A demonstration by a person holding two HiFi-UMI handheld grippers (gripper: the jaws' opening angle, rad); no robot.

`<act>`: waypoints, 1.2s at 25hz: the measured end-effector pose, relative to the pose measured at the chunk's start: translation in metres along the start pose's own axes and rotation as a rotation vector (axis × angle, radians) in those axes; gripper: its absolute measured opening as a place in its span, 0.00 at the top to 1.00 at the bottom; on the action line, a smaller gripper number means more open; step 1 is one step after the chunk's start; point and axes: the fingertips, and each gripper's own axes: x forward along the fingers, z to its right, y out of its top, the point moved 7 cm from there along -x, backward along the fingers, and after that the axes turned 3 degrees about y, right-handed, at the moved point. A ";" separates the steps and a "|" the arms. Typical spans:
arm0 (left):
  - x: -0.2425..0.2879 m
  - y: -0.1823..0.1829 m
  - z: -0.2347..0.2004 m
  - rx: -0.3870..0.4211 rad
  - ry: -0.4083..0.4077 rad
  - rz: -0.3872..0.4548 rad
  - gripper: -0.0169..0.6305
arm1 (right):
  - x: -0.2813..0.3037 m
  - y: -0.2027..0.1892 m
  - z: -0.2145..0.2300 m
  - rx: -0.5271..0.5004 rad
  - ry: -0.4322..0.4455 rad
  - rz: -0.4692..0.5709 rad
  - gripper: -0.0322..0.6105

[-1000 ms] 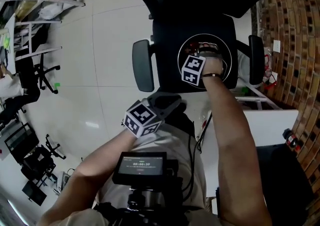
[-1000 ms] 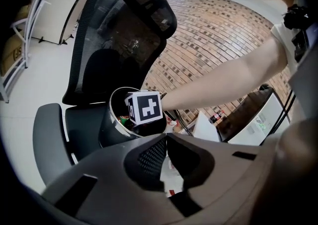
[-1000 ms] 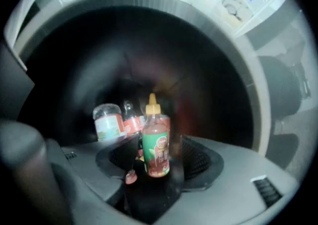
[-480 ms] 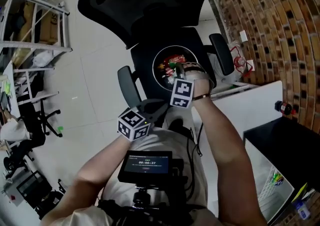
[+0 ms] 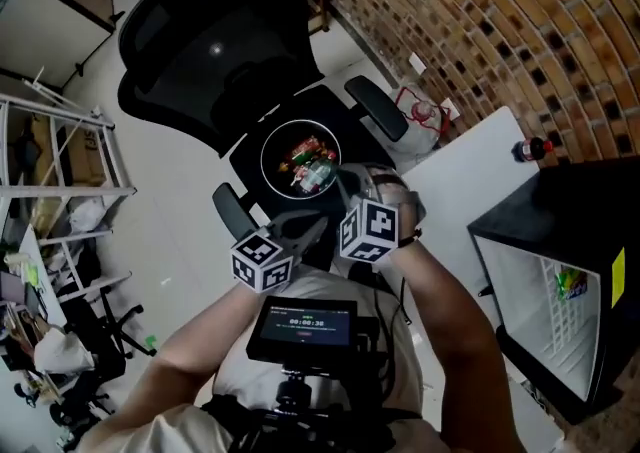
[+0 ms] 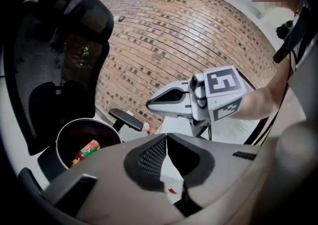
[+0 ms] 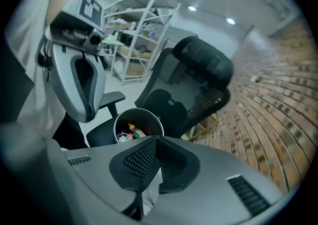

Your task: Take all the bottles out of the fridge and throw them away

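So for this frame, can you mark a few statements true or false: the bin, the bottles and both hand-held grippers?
1. The bin sits on the seat of the office chair. True.
2. The right hand-held gripper holds a bottle. False: its jaws are shut with nothing between them.
3. The bin is empty. False: several bottles lie inside it.
4. A dark bottle stands on the white table near the brick wall. True.
5. The left hand-held gripper is open wide. False: its jaws are shut and hold nothing.
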 end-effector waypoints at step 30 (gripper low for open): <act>0.140 0.017 0.280 0.556 -0.835 -0.253 0.95 | -0.357 -0.161 -0.148 1.017 -0.894 0.142 0.95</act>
